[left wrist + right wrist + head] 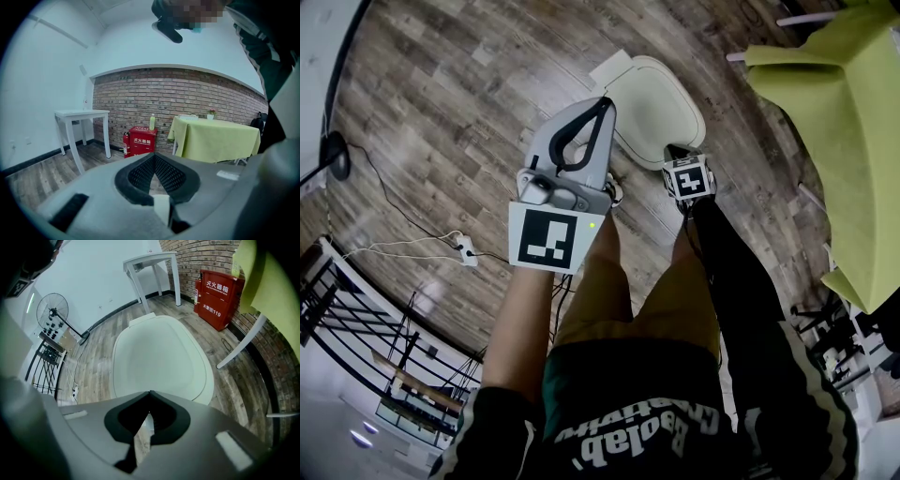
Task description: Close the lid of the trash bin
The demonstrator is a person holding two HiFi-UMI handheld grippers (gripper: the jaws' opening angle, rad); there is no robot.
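In the head view the trash bin (630, 148) stands on the wood floor (441, 112) with its pale lid (661, 98) lying flat on top, down. The right claw (677, 152) hangs just at the bin's near edge. The left claw (602, 105) is up nearer the camera, over the bin's left side. A desk under a yellow-green cloth (834, 103) stands to the right of the bin.

In the left gripper view the left claw (153, 154) is pressed together at the tips with nothing between them. It faces a brick wall (178, 93) and a red cabinet (143, 140).

In the right gripper view the right claw (150, 392) is also pressed together and empty. It points down at the lid (159, 357), just above its near rim and not touching it. A white desk (150, 261) stands beyond the bin.
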